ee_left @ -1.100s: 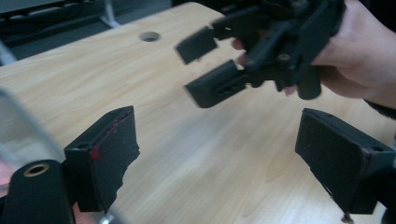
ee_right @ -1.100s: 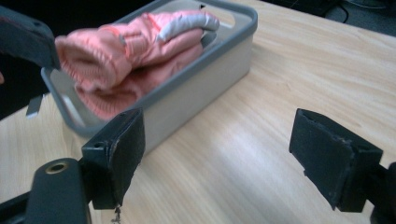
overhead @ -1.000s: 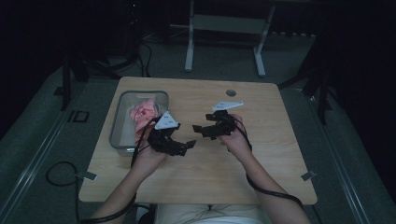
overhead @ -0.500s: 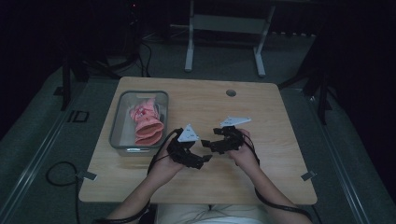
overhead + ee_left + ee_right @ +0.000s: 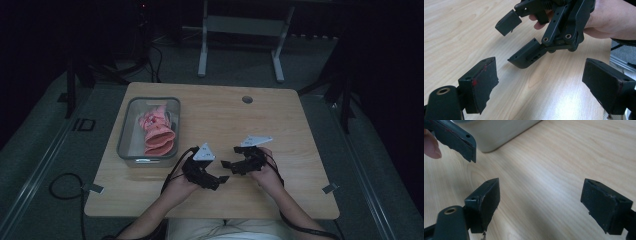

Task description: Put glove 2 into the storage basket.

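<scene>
Both grippers hover low over the wooden table (image 5: 225, 115) near its front edge, tips pointing at each other. My left gripper (image 5: 219, 182) is open with nothing between its jaws. In the left gripper view my left gripper (image 5: 544, 85) has bare wood between its pads. My right gripper (image 5: 230, 168) is also open and empty. It faces the left gripper view as the right gripper (image 5: 515, 37), held by a hand (image 5: 614, 20). In the right gripper view my right gripper (image 5: 540, 205) spans bare table, with one jaw of the left gripper (image 5: 459, 137) at top left.
A clear rectangular bin (image 5: 131, 127) stands at the table's left, with a crumpled pink item (image 5: 159, 131) inside. Its wall (image 5: 499, 132) shows close in the right gripper view. A round hole (image 5: 247, 99) sits near the far edge. Cables trail off the front.
Both hands have drawn back from beside the bin toward the table's front edge and sunk lower. Both pairs of jaws stay open.
</scene>
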{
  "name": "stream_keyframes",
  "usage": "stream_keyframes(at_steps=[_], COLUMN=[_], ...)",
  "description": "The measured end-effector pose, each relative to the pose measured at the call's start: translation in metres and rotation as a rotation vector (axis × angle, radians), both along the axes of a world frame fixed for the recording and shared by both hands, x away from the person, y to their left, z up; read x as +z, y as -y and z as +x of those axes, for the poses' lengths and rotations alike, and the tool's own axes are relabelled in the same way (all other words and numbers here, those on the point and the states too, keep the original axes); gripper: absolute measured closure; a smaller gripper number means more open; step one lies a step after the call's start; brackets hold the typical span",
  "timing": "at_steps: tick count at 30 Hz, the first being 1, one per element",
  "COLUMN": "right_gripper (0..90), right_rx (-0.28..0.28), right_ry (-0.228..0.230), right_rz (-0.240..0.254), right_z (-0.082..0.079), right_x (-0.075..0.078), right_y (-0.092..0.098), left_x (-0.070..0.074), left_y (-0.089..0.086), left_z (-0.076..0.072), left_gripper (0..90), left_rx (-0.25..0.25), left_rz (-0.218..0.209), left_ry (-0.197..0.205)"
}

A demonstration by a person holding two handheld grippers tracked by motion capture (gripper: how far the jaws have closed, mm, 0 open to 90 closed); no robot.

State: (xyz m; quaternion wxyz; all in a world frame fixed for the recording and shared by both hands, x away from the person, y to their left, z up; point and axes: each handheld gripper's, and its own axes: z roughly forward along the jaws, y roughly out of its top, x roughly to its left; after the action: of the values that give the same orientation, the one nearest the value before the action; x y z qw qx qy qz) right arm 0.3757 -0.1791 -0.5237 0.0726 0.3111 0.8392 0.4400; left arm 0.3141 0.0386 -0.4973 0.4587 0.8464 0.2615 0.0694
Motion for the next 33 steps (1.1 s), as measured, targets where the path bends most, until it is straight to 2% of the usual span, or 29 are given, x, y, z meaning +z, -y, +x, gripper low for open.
stream_keyframes(at_steps=[2, 7, 12, 15, 21, 27, 33], right_gripper=[15.7, 15.8, 15.8, 15.8, 15.8, 15.9, 15.8], right_rx=[0.003, 0.007, -0.002, -0.004, -0.001, -0.006, -0.024], right_ry=[-0.004, -0.004, 0.006, 0.001, -0.015, -0.018, -0.016], right_rz=[-0.007, -0.010, 0.002, -0.007, -0.017, -0.029, -0.026], right_z=[-0.002, -0.005, -0.009, -0.012, -0.018, -0.021, -0.021], right_x=[-0.004, -0.009, -0.012, -0.016, -0.025, -0.031, -0.035], right_y=[0.001, 0.003, 0.007, 0.009, 0.013, 0.019, 0.025], left_x=[-0.005, -0.015, -0.026, -0.032, -0.045, -0.052, -0.053], left_y=[0.000, 0.002, 0.002, 0.003, 0.005, 0.005, 0.003], left_z=[-0.001, -0.004, -0.008, -0.009, -0.012, -0.013, -0.015], left_gripper=[12.4, 12.4, 12.4, 12.4, 12.5, 12.4, 12.4], left_rx=[-0.010, -0.022, -0.032, -0.035, -0.052, -0.041, -0.029], left_rz=[-0.010, 0.001, -0.007, -0.004, 0.021, 0.025, 0.041], left_ry=[-0.006, -0.006, -0.010, -0.017, -0.018, -0.017, 0.003])
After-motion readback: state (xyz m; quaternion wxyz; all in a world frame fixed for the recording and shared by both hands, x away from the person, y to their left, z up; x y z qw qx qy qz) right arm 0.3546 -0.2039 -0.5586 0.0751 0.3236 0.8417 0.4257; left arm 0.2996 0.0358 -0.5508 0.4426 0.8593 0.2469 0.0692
